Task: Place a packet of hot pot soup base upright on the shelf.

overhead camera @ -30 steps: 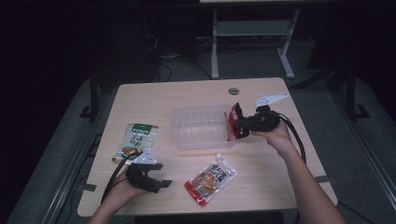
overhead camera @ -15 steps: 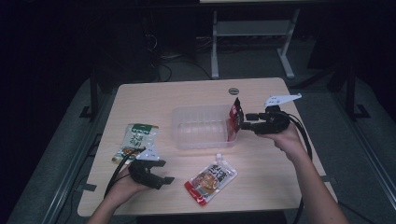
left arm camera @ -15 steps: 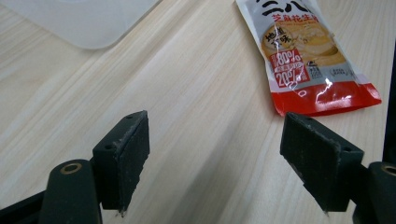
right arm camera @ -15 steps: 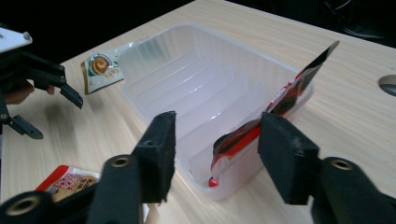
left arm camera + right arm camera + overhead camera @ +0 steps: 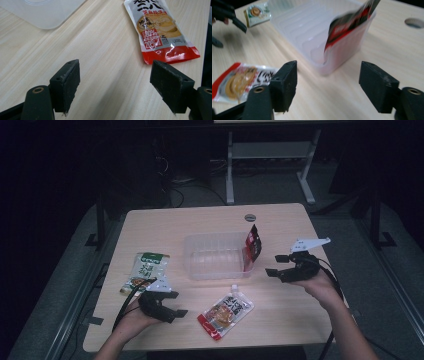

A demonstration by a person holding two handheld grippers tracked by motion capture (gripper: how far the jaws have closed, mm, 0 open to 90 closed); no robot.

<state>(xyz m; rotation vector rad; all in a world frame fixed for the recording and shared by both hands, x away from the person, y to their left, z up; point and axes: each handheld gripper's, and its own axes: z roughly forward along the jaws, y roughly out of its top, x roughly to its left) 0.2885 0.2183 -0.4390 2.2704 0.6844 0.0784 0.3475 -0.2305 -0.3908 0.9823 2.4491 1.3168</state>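
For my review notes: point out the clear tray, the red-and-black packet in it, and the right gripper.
clear tray [image 5: 212, 270], high view, front wall.
red-and-black packet [image 5: 253, 242], high view, middle of its face.
right gripper [image 5: 275, 264], high view, between its fingertips.

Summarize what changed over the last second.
The right gripper let go of the red-black packet, its jaws having just been opening with nothing between them, and backed off to the right of the tray. The packet now stands against the tray's right wall. The left gripper, green packet and orange pouch stayed put.
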